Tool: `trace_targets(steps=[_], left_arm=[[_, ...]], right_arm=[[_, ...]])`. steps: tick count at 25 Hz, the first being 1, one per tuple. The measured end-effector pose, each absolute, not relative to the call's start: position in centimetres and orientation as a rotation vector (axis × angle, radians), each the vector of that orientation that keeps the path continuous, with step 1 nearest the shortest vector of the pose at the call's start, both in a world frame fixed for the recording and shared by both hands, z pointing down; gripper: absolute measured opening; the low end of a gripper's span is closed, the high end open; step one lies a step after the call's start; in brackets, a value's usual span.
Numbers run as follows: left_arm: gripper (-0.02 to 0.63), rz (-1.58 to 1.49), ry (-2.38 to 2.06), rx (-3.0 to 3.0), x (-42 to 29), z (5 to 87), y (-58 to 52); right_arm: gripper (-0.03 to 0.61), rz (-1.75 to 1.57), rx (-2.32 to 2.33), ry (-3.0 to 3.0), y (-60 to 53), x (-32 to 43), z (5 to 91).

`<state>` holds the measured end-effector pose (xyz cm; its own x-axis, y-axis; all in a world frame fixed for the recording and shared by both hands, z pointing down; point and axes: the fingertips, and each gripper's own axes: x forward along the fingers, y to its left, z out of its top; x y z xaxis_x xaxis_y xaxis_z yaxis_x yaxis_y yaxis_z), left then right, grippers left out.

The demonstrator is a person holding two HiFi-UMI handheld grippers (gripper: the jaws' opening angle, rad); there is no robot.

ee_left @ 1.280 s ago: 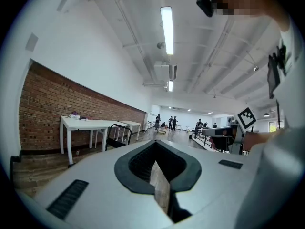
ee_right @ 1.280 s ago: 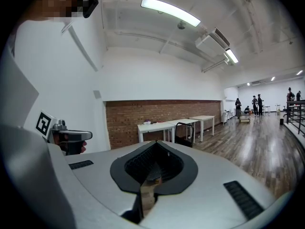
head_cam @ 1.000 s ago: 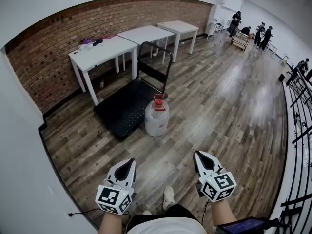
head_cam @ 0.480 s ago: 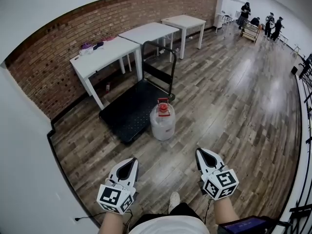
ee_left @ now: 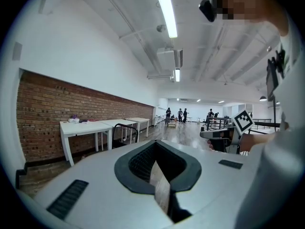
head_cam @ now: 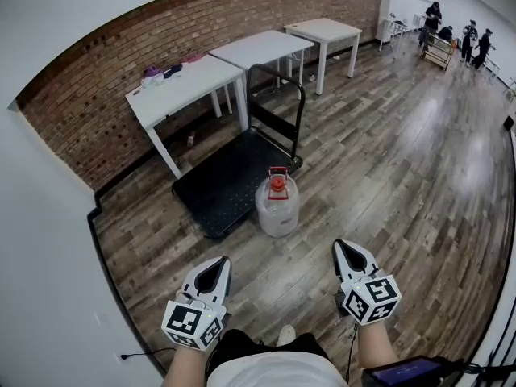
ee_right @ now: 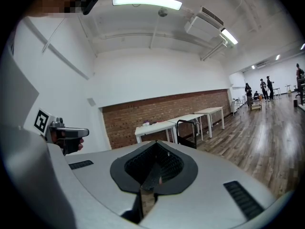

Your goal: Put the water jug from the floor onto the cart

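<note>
The right gripper (ee_right: pixel 151 175) is pointing across the room, its jaws lying flat together. Beyond it, three white benches (ee_right: pixel 155 126) are standing in a row along a brick wall (ee_right: pixel 143 109). The black handle (ee_right: pixel 187 129) of the cart is rising just in front of them. A wooden floor (ee_right: pixel 267 142) is stretching off to the right, where several people (ee_right: pixel 261 87) are standing far back. At the left edge the left gripper (ee_right: pixel 78 132) is sitting in a hand, and a strip light (ee_right: pixel 147 1) is glowing overhead.
</note>
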<state>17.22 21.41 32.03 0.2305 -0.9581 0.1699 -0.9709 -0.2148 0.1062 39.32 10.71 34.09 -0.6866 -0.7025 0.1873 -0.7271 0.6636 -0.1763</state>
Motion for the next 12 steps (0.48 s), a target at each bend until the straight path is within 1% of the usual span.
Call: trace_targets(steps=[8,12], left_arm=[[-0.002,0.055,-1.84,2.283,15.5,32.6,17.6],[-0.002,0.037,-1.814,2.289,13.5,33.4,14.8]], right_arm=[[0.002,0.354,1.147,-2.753,7.2,37.4,34.6],[0.002,0.336,1.169,-2.734,4.8,35.6,34.7]])
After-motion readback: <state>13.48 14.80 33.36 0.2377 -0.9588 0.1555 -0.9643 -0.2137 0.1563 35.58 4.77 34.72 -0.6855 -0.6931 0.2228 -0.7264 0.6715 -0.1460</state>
